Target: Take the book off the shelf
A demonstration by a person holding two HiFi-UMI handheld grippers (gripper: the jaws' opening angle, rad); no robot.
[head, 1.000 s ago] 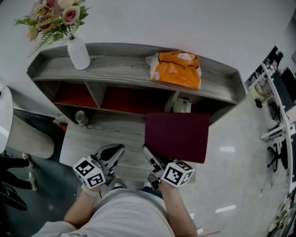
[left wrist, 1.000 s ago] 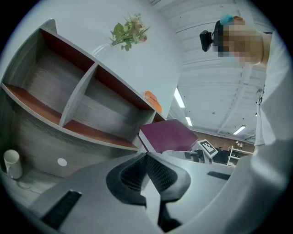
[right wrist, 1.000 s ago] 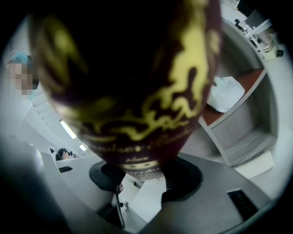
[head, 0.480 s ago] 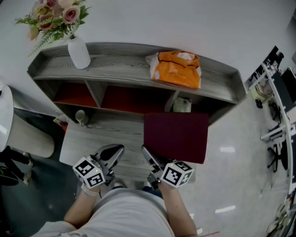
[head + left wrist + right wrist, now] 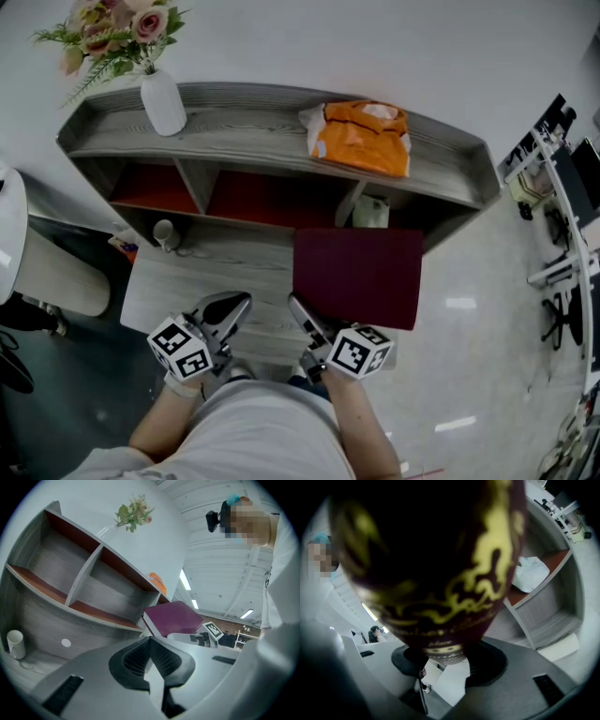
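The dark red book (image 5: 361, 277) is held flat, out in front of the grey shelf (image 5: 244, 131), with its far edge by the right-hand compartment. My right gripper (image 5: 302, 314) is shut on the book's near left corner. In the right gripper view the book's cover (image 5: 431, 550) with gold lettering fills the picture, clamped between the pads (image 5: 487, 660). My left gripper (image 5: 242, 305) hangs to the left of the book, shut and holding nothing. The left gripper view shows its pads (image 5: 157, 653) meeting, with the book (image 5: 173, 618) beyond them.
A white vase of flowers (image 5: 161, 101) and an orange bag (image 5: 361, 139) sit on the shelf top. A white cup (image 5: 164, 234) stands on the low ledge at the left. A pale packet (image 5: 372, 212) sits in the right compartment. Office furniture (image 5: 562, 187) lines the right edge.
The head view has shifted very slightly. The book and both grippers keep their places.
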